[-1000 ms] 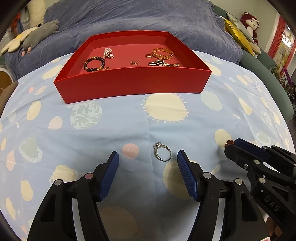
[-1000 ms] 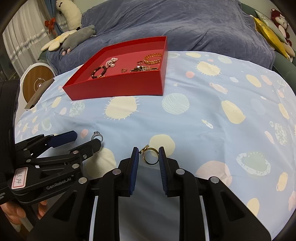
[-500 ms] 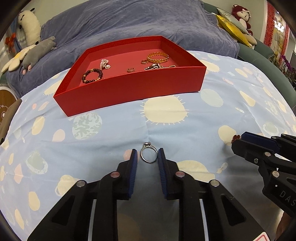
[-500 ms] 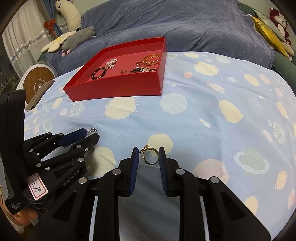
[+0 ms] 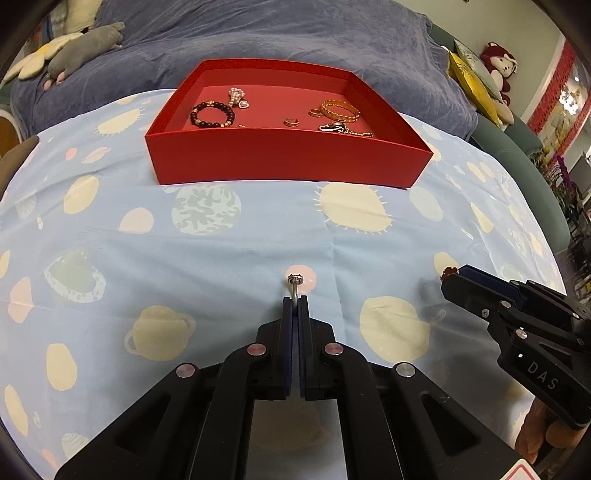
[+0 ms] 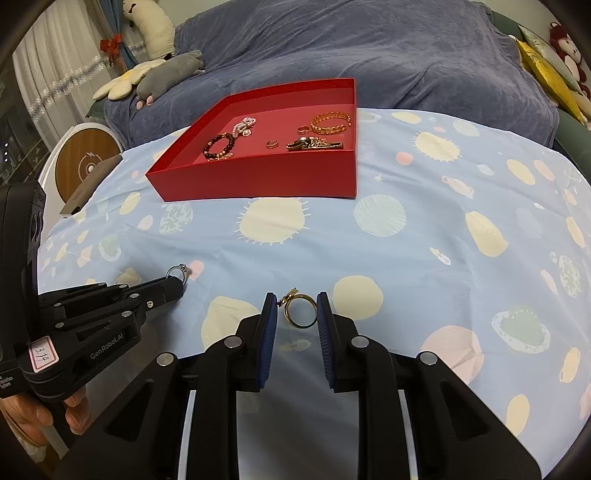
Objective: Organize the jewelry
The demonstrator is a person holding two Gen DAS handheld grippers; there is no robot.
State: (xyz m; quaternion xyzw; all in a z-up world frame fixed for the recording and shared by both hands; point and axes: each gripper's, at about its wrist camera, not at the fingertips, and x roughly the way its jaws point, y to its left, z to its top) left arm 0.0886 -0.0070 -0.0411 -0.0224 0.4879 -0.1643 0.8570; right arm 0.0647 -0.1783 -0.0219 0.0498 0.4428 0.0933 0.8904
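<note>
My left gripper [image 5: 294,301] is shut on a silver ring [image 5: 294,283] with a small stone, which stands upright between the pads, above the blue spotted cloth. It also shows in the right wrist view [image 6: 178,272]. My right gripper [image 6: 297,308] is shut on a gold ring [image 6: 300,310] with a small charm, its pads touching the band on both sides. The red tray [image 5: 288,158] stands farther back and holds a dark bead bracelet [image 5: 212,114], a gold bangle [image 5: 340,110], small rings and a chain piece.
A blue cloth with pale spots [image 5: 207,236] covers the surface. A purple blanket [image 5: 258,33] lies behind the tray. Plush toys [image 5: 74,51] lie at the back left, cushions and a red plush [image 5: 496,68] at the back right. A round wooden disc [image 6: 86,166] stands at the left.
My left gripper closed from wide open onto the silver ring and raised it upright. My right gripper kept its hold on the gold ring and barely moved.
</note>
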